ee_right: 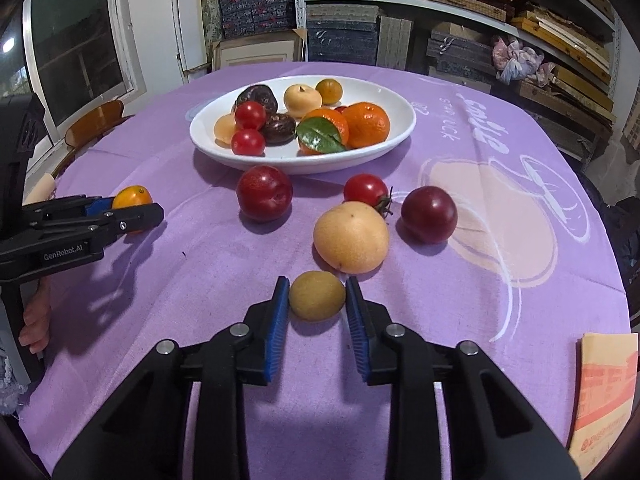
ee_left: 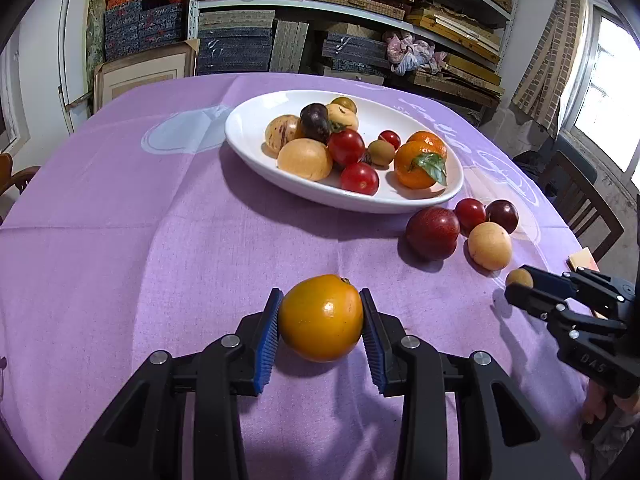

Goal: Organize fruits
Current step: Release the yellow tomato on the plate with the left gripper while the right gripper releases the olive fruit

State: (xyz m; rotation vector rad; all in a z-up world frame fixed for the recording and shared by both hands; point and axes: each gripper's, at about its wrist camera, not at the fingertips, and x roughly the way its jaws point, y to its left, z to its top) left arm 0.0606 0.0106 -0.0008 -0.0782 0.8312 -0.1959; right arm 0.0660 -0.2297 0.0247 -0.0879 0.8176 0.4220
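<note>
Left gripper clamps persimmon; right gripper clamps longan.

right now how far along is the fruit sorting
Done: the white dish already holds about ten fruits, oranges and tomatoes among them. In hand: the left gripper is shut on an orange-yellow fruit, and the right gripper on a small tan fruit. Left on the purple cloth: two dark red plums, a tomato and a pale round fruit.

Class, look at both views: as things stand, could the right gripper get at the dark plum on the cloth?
Probably not yet: the right gripper is shut on a small yellow fruit, and the peach partly blocks the plum.
</note>
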